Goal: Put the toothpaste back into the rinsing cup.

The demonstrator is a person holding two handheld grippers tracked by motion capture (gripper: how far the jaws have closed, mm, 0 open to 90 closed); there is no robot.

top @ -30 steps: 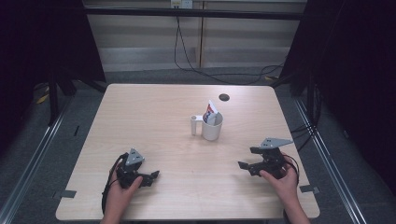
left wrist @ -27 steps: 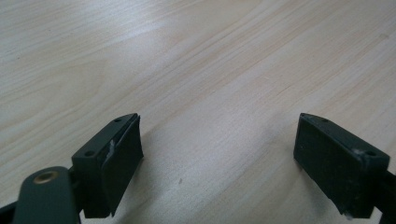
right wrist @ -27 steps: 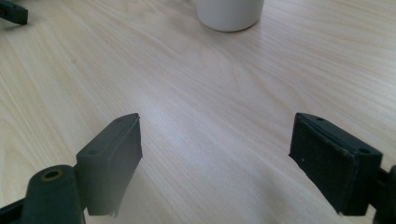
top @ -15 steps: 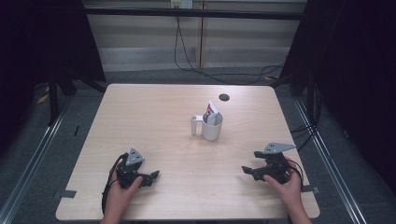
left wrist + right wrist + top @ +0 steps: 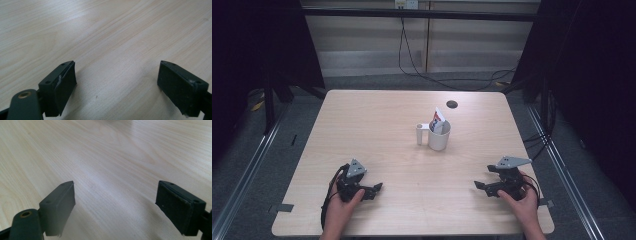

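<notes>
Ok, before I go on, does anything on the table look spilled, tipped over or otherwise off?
Nothing stands out. The white cup stands upright mid-table with a packet sticking out of its top and a small white cylinder upright beside it. No spill shows on the table. Both grippers rest open near the front edge.

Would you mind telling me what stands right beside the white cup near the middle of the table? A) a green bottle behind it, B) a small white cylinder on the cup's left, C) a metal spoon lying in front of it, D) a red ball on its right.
B: in the high view a small white cylinder stands upright just left of the white cup, which holds a packet sticking out of its top.
</notes>
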